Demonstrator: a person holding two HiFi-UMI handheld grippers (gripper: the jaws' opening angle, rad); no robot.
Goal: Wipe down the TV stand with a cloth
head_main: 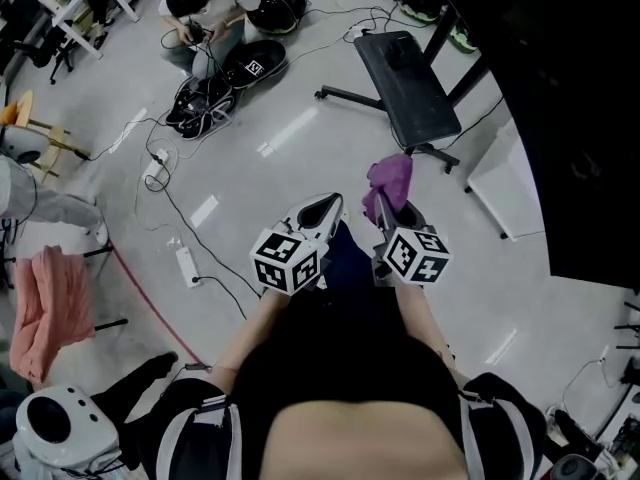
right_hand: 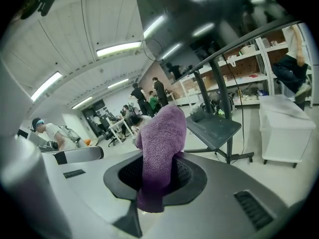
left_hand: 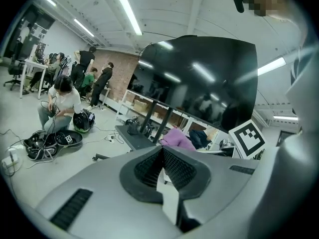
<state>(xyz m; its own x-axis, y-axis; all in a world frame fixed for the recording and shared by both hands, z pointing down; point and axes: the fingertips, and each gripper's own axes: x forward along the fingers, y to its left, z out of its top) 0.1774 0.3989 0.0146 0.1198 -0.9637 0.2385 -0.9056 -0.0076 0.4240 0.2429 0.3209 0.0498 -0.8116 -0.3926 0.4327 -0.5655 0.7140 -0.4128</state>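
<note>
Cloth [right_hand: 159,153] is purple and terry-like, pinched in the right gripper [right_hand: 159,176]. Its jaws are closed on the cloth's lower part, so the bulk stands up out of the claw and flops over toward the left, with a short end hanging below the pads. Left gripper [left_hand: 162,156] has its jaws brought together with nothing between them (no gap visible in the left gripper view). In the head view both grippers sit side by side just in front of the person's torso, marker cubes facing up and jaws pointing away from the body, above bare grey floor. TV stand [head_main: 410,88] is ahead and slightly to the right, well apart from the cloth. It has a dark flat shelf on a wheeled base with dark posts, and a small dark object [head_main: 398,53] rests on the far part of the shelf. The big black TV screen [head_main: 560,118] fills the right side of the head view. White low cabinet [head_main: 510,183] stands just right of the stand. Person [head_main: 200,8] crouches on the floor far ahead at left, beside dark bags and cables [head_main: 170,183] running across the floor. Pink fabric [head_main: 50,308] hangs on a rack at the left edge.
</note>
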